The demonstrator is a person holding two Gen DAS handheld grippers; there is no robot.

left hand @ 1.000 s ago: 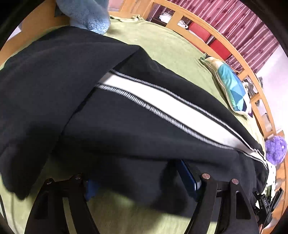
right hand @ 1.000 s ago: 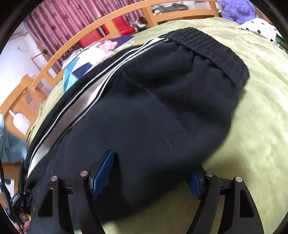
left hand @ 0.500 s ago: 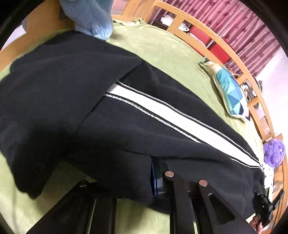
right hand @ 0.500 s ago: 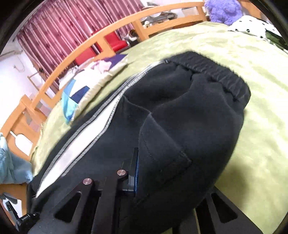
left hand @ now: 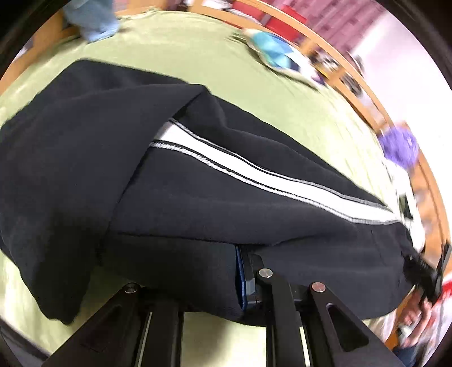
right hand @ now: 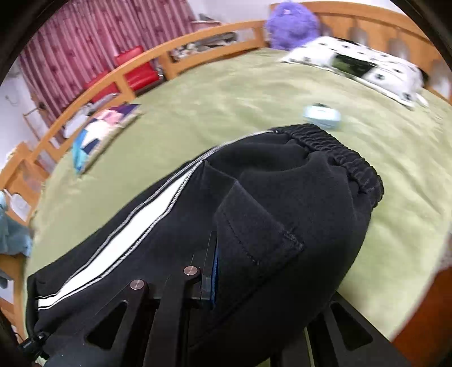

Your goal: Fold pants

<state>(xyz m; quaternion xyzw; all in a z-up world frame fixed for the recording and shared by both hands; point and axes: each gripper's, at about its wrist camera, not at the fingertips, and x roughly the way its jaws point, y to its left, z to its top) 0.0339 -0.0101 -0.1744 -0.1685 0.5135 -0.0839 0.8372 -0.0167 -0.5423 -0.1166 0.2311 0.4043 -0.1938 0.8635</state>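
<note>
Jaws of the left gripper [left hand: 240,278] pinched a fold of the black pants [left hand: 197,203] along their near edge; only one blue pad showed, the other lay buried in the cloth. Jaws of the right gripper [right hand: 216,278] were likewise pressed together on the pants [right hand: 268,225], near a stitched pocket corner below the waistband [right hand: 339,152]. Cloth bunched up over both grippers and hid most of their fingers.

From the left wrist view, the pants ran away to the right with a white stripe [left hand: 254,169] edged in grey along the side seam, and one leg lay folded across the other at the left. In the right wrist view the same stripe [right hand: 127,231] ran down to the left, and the elastic waistband curved over at the upper right.

Pants lay on a green bed cover [right hand: 240,93]. Around it stood a wooden bed rail [right hand: 113,82]. A patchwork pillow [right hand: 104,130] lay near the rail, a spotted pillow [right hand: 367,67] and a purple plush toy [right hand: 291,25] at the head, and a small pale blue thing [right hand: 322,115] just beyond the waistband. Red curtains [right hand: 93,36] hung behind.
</note>
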